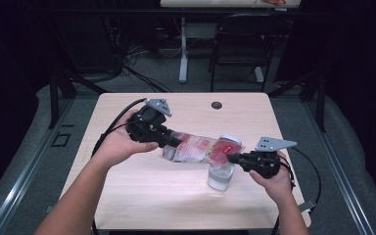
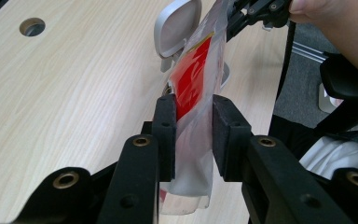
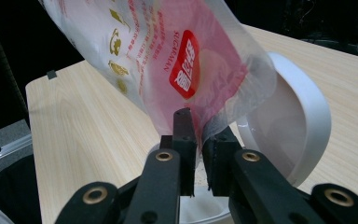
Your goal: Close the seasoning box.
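Observation:
A clear plastic bag (image 1: 199,147) with a red label and white contents hangs above the wooden table (image 1: 142,186), stretched between both grippers. My left gripper (image 1: 174,141) is shut on the bag's left end; in the left gripper view its pads (image 2: 165,126) press the bag (image 2: 193,74) from both sides. My right gripper (image 1: 231,157) is shut on the bag's right corner, and its jaws (image 3: 198,135) pinch the film of the bag (image 3: 168,60). Under that corner stands a clear container (image 1: 220,177) with its white flip lid (image 3: 303,121) tilted up.
A round cable hole (image 1: 217,105) sits near the table's far edge. Beyond the table are a dark chair (image 1: 240,44) and a desk leg (image 1: 183,49). Black cables trail from both grippers over the table's left and right sides.

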Available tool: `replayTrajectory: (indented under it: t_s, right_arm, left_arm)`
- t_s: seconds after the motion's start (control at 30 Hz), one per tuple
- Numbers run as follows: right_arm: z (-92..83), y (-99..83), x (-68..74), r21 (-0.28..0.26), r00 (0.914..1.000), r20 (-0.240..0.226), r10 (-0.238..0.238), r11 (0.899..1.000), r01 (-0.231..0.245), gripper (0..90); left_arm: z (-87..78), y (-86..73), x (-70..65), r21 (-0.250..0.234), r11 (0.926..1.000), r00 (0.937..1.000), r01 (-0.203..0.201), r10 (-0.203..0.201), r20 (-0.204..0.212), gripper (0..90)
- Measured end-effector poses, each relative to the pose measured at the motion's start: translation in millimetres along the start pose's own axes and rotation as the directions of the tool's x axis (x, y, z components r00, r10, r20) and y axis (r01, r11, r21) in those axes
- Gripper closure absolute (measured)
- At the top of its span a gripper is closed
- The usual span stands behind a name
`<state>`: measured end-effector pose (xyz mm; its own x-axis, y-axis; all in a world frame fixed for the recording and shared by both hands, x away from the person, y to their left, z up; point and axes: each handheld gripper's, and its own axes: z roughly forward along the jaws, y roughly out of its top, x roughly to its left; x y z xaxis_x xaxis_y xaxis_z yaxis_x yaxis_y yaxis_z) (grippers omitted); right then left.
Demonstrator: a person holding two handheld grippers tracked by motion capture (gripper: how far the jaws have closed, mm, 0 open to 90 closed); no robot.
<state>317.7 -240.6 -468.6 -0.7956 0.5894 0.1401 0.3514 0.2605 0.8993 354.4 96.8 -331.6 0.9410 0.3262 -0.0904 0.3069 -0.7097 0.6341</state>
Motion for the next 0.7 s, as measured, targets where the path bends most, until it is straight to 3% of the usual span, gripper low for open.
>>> replayTrajectory:
  t_s: [0.7]
  right_arm:
    - [0.7, -0.1, 0.7, 0.009, 1.0, -0.006, 0.0, 1.0, 0.0, 84.4]
  left_arm:
    - [-0.7, 0.2, -1.4, 0.003, 1.0, 1.0, 0.002, -0.002, 0.002, 73.1]
